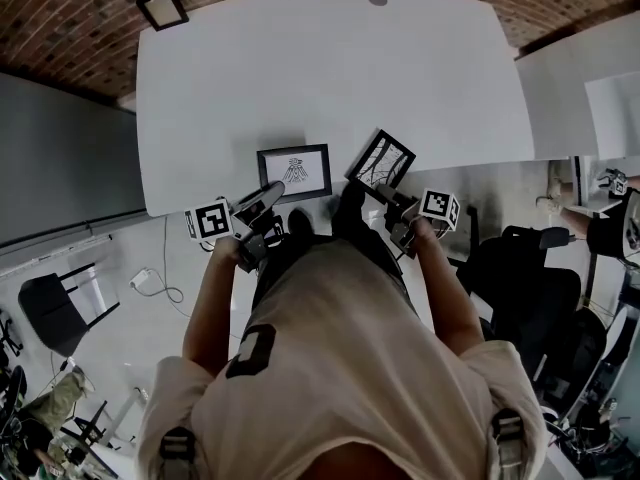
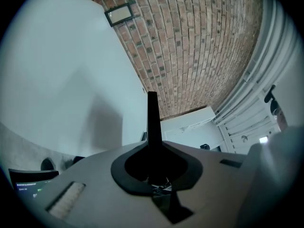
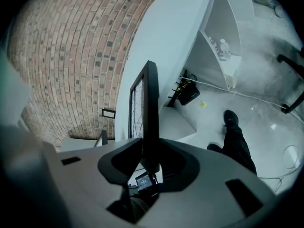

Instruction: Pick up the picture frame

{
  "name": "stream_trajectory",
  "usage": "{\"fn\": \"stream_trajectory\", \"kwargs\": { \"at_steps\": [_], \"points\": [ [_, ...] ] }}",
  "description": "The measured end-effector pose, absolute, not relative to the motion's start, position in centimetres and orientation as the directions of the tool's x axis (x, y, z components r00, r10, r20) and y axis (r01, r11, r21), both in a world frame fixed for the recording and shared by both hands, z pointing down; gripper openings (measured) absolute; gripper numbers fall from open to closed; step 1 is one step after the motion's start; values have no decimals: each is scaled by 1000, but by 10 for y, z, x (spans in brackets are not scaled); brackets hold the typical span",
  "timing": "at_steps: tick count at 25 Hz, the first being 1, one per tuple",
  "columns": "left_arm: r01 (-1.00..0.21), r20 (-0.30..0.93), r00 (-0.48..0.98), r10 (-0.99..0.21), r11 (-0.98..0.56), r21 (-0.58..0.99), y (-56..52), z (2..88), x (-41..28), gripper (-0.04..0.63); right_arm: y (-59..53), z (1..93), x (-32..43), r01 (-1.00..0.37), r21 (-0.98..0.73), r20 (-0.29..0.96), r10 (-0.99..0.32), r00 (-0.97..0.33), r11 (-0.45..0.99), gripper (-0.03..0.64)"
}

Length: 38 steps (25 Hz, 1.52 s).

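Two black picture frames show on the white table [image 1: 330,78] in the head view. One picture frame [image 1: 294,172] with a line drawing lies flat near the front edge. The other picture frame [image 1: 381,157] is tilted, its near edge between the jaws of my right gripper [image 1: 377,185], which are closing on it. In the right gripper view that frame [image 3: 150,108] stands edge-on in the right gripper [image 3: 151,144]. My left gripper [image 1: 271,194] is shut with nothing in it, by the flat frame's near left corner; in its own view the left gripper [image 2: 152,113] points across the tabletop.
Brick floor [image 1: 90,28] lies beyond the table, with a small dark-framed panel [image 1: 162,8] on it. A black office chair [image 1: 525,273] stands at the right, another chair [image 1: 55,308] at the left. A white shelf unit [image 3: 223,42] and a person's shoe [image 3: 232,118] show below.
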<state>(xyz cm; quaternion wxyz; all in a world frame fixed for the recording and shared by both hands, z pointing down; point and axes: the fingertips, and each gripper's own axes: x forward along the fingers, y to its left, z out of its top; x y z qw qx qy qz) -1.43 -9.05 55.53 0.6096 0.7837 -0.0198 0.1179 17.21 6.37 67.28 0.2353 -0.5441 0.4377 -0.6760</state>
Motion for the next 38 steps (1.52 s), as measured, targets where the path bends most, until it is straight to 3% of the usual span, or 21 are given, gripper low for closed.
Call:
{"fn": "stream_trajectory", "kwargs": {
  "at_steps": [6, 12, 26, 38],
  "points": [
    [-159, 184, 978, 100, -213, 964, -87, 561, -26, 28, 70, 658, 171, -194, -848, 529, -803, -273, -492, 76],
    [-154, 178, 981, 75, -253, 955, -94, 558, -35, 28, 64, 635, 163, -333, -838, 526, -805, -275, -434, 66],
    [-182, 154, 980, -125, -252, 950, -123, 534, -95, 28, -4, 577, 128, -416, -872, 413, -842, -347, -256, 66],
    [-189, 154, 975, -159, -234, 954, -110, 526, -92, 28, -33, 510, 114, -396, -914, 267, -861, -433, -85, 66]
  ]
}}
